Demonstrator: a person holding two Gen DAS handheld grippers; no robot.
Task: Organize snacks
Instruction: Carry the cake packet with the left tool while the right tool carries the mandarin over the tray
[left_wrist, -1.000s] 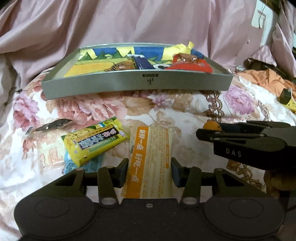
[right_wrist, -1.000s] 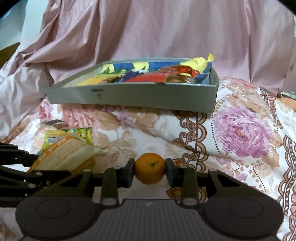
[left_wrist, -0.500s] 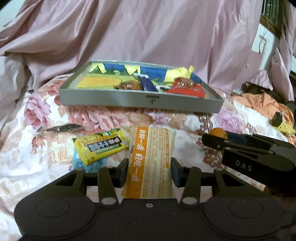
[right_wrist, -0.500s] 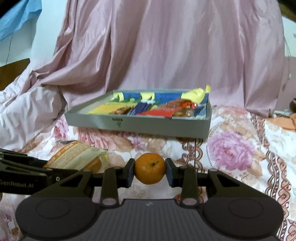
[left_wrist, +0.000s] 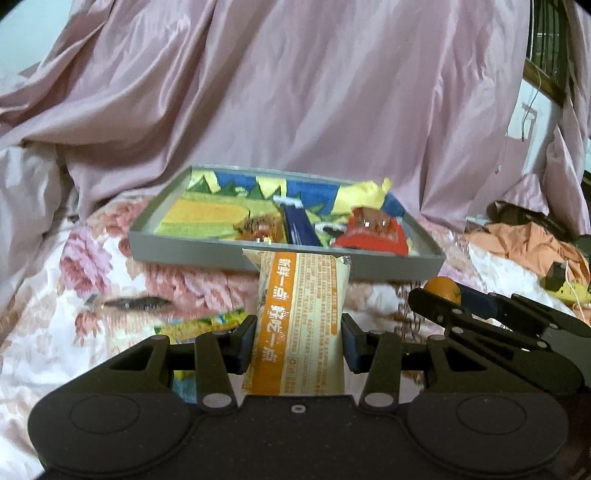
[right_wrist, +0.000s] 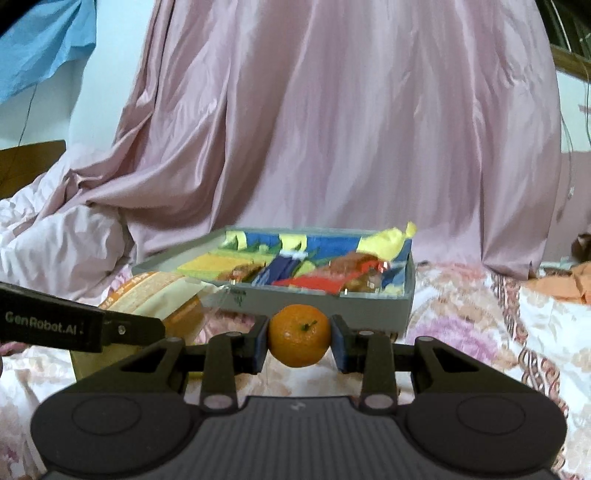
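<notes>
My left hand-held gripper (left_wrist: 298, 341) was matt black plastic; its cream wrapper (left_wrist: 301, 325) looked smooth, slightly glossy film. The pink drape (right_wrist: 332, 129) was satiny cloth; the mandarin (right_wrist: 299, 335) finely dimpled.

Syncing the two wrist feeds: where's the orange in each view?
Left wrist: orange at right, mid-height, mostly hidden by the right gripper that grips it.
Right wrist: orange at centre, clamped in the right gripper, in front of the tray wall.
Shared landmark: the grey tray of snacks, behind the orange in both views.
</notes>
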